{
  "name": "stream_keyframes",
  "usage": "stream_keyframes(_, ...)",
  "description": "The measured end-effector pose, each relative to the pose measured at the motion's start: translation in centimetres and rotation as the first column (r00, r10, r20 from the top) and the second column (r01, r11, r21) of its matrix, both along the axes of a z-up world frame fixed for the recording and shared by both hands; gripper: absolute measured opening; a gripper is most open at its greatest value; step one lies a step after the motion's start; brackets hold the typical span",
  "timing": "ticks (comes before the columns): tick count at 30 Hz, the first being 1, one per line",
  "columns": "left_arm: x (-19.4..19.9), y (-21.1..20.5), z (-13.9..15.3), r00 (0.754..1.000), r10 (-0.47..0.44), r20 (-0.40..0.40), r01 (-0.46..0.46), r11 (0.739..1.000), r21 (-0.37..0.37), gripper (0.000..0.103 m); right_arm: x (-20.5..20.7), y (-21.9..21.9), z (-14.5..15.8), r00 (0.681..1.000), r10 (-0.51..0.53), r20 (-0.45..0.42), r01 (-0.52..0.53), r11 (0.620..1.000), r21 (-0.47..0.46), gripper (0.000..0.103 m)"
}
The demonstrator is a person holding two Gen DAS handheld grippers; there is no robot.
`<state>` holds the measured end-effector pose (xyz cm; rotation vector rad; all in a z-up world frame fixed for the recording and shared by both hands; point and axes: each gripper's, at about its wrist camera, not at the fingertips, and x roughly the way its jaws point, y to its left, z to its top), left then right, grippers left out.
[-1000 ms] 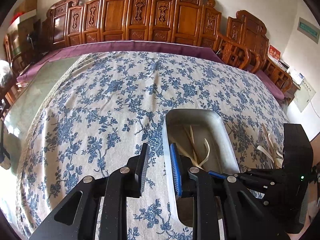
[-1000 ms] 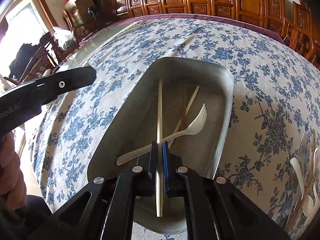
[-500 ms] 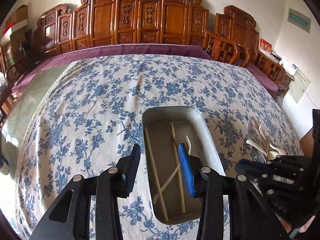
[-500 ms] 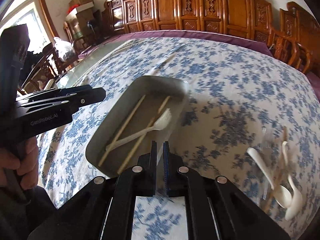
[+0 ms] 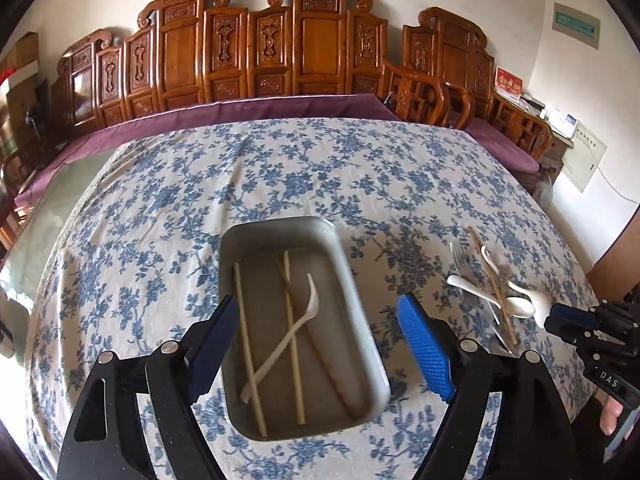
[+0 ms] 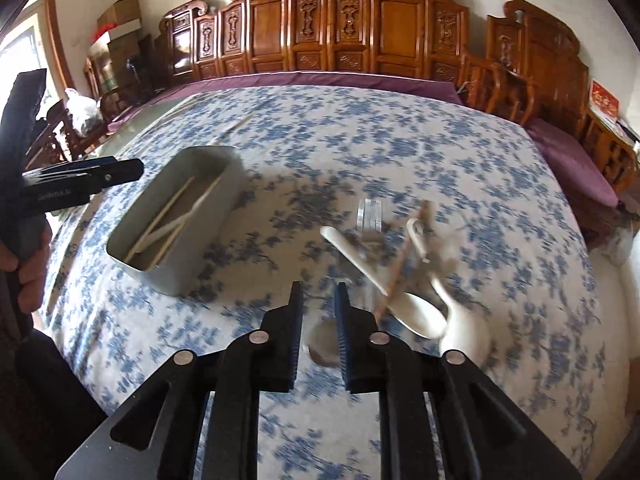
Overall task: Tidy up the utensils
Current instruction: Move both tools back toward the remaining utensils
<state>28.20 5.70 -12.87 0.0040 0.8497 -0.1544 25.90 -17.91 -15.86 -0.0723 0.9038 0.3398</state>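
Inside gray tray: three chopsticks, one white fork.

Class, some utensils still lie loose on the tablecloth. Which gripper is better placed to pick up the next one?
Right. The right gripper is open beside the loose spoons; the left gripper hangs over the tray.

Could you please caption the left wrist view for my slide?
Open left gripper above metal tray holding chopsticks and a fork.

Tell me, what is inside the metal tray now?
The metal tray holds wooden chopsticks with a white plastic fork lying across them. The tray's near inside wall is hidden from view.
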Motion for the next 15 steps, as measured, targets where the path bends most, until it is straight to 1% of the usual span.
stream_keyframes(4, -0.2, -1.9, -0.3, 1.0, -0.015, -0.005, 0.015, 1.0, -0.002, 0.081, -0.7, -2.5, -0.2, 0.999, -0.034, 0.001, 0.034, 0.999, -0.016, 0.021)
stream_keyframes(6, -0.3, -2.7, -0.6, 1.0, -0.023, -0.003, 0.023, 1.0, -0.001, 0.082, -0.8, -3.7, -0.5, 0.999, -0.048, 0.001, 0.048, 0.998, -0.028, 0.026)
stream_keyframes(9, -0.6, -4.3, -1.4, 0.999, -0.039, -0.017, 0.039, 0.999, 0.015, 0.082, -0.9, -5.0, -1.0, 0.998, -0.062, -0.008, 0.062, 0.998, -0.033, 0.027)
stream_keyframes(15, -1.3, -7.2, -2.3, 0.996, -0.089, -0.012, 0.09, 0.995, 0.053, 0.082, 0.1, -5.2, -2.5, 0.997, -0.066, -0.041, 0.066, 0.998, -0.01, 0.027)
